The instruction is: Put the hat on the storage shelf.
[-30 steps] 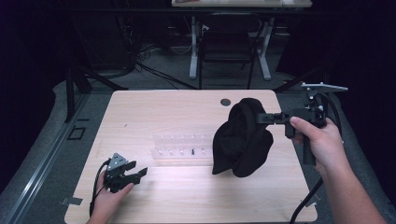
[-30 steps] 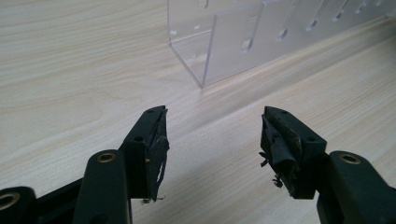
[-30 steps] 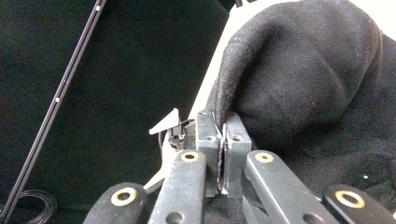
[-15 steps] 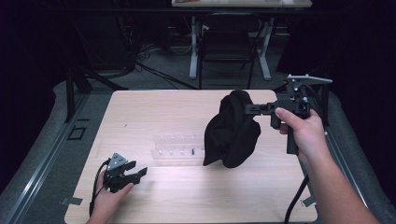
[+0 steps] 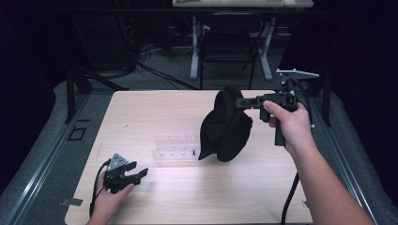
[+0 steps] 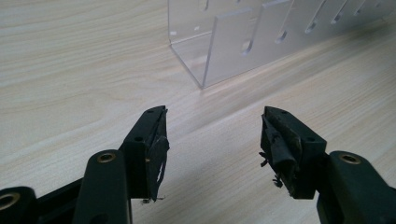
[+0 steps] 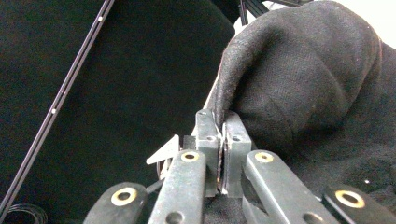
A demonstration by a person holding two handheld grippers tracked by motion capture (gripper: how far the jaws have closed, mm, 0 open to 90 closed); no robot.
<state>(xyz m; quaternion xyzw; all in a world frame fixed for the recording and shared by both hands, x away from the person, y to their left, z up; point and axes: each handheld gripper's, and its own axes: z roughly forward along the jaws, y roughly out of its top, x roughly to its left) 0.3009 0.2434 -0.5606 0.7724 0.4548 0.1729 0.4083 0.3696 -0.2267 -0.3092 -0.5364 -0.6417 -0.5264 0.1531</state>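
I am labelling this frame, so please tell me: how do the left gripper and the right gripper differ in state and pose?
The left gripper is open and holds nothing; the right gripper is shut on the edge of the black cloth. The left gripper sits low at the table; the right gripper is raised, with the cloth hanging from it. Both are black, two-jawed and hand-held.

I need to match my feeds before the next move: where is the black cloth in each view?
High view: the black cloth hangs right of centre above the table, pinched at its top edge by the right gripper.
Left gripper view: not in it.
Right gripper view: the cloth is at upper right, its hem clamped between the jaws.
Shared landmark: the clear plastic rack, in the high and left gripper views.
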